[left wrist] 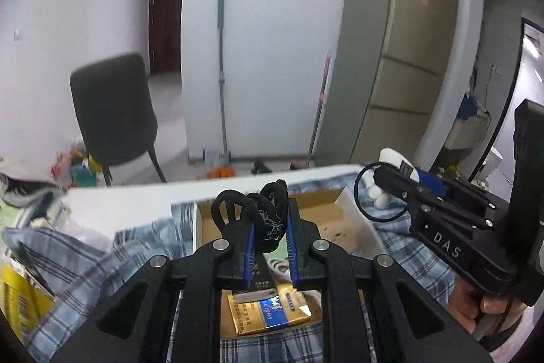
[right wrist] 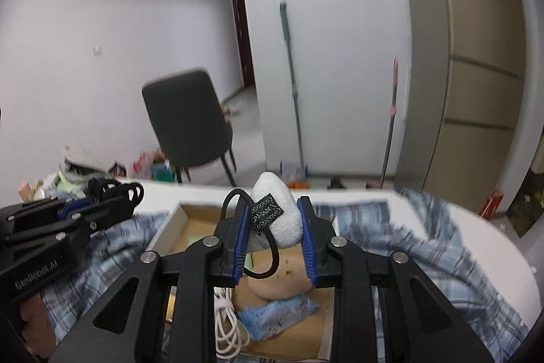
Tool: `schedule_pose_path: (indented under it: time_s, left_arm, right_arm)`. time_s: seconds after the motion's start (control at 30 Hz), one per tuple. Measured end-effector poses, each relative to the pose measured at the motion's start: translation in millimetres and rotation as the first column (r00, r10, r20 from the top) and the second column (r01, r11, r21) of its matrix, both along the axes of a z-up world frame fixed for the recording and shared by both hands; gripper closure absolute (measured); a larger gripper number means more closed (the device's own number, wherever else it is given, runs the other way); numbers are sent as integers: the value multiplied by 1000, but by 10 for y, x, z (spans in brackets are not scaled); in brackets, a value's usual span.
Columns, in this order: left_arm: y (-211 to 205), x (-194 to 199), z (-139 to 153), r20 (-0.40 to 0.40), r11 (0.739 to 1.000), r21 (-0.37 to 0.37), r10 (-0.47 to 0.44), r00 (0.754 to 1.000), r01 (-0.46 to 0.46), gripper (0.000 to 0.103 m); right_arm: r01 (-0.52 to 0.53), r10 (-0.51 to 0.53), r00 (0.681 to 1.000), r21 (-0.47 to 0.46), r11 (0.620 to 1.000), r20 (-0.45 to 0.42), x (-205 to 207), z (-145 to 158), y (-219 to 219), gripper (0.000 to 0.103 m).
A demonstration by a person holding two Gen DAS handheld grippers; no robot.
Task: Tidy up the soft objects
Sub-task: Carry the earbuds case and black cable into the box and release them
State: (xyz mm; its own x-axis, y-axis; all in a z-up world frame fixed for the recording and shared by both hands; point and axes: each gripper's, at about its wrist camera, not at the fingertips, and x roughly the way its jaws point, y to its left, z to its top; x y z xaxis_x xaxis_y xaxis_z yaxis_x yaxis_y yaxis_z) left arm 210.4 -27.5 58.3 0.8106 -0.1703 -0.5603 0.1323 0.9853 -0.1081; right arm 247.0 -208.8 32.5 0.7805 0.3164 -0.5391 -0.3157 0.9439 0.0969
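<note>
The left gripper (left wrist: 270,238) is clamped on a bunch of black hair ties (left wrist: 268,213), held in the air over the near part of the open box (left wrist: 343,220) that sits on the checked cloth (left wrist: 85,264). To its right, the right gripper (right wrist: 273,238) pinches a white plush piece (right wrist: 280,213) with a black loop and tag, also held above the box, further toward its right half. Both loads look ready to be dropped in, so the step seems to be the placing. To do it well, bring each gripper low into the box before letting go, since light, springy things can bounce or cling to the pads. Aim the ties at bare cardboard, clear of the gold packet (left wrist: 268,312); set the plush beside the white cable (right wrist: 227,325) and blue wrapper (right wrist: 278,312), not on them. Release one at a time so the grippers do not knock together.
</note>
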Motion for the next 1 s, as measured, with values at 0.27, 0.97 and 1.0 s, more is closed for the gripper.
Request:
schedule_pose_path:
  time_s: [0.27, 0.97, 1.0]
  left_arm:
    - [48, 380, -627, -235, 1000, 12, 6, 972, -3, 88]
    - [123, 311, -597, -274, 999, 35, 48, 961, -40, 21]
    - [113, 282, -557, -254, 998, 39, 50, 966, -41, 21]
  right_arm:
    - [-50, 44, 982, -31, 998, -186, 266, -420, 68, 77]
    - [-8, -2, 987, -64, 998, -160, 230, -321, 13, 44]
    - [-4, -6, 990, -67, 998, -144, 211, -282, 10, 44]
